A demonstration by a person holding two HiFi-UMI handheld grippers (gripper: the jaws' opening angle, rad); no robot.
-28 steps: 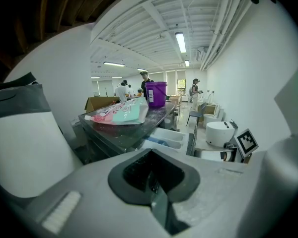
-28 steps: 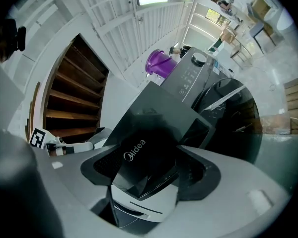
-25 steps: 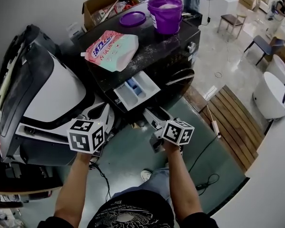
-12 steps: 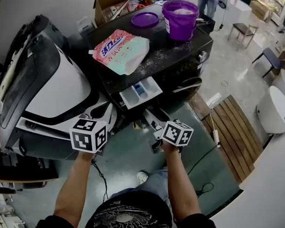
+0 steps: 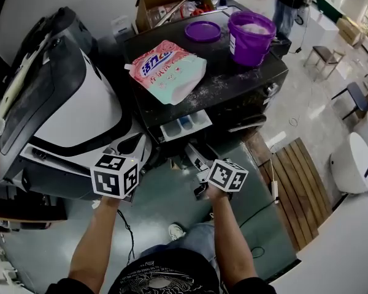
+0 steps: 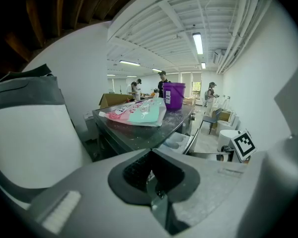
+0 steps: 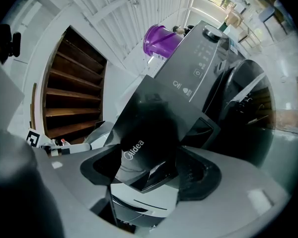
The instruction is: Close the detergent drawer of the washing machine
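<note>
**Head view.** Drawer (image 5: 185,125) stands part-way out of the washer (image 5: 233,81) front, with its white tray showing. It lies just ahead of the right claw (image 5: 199,156) tips. Whether they touch it is not clear from here. Left claw (image 5: 132,146) is off to the drawer's left, near it but apart. Pouch (image 5: 168,72) and bucket (image 5: 251,29) sit on the washer top, beyond both claws.

**Left gripper view.** Left claw (image 6: 150,152) has its tips together with nothing in them. Drawer (image 6: 179,140) is ahead and to the right of the tips.

**Right gripper view.** Right claw (image 7: 151,157) has its jaws spread wide and grips nothing. The drawer's dark front (image 7: 139,143) fills the gap ahead of them.

**Handling (judgement).** It looks like a light plastic tray on a slide, stiff, with a smooth front. No grip should be needed. Press flat on the middle of the front panel, straight along the slide. An off-centre or slanted push may make it bind, or the claw may skid off.
</note>
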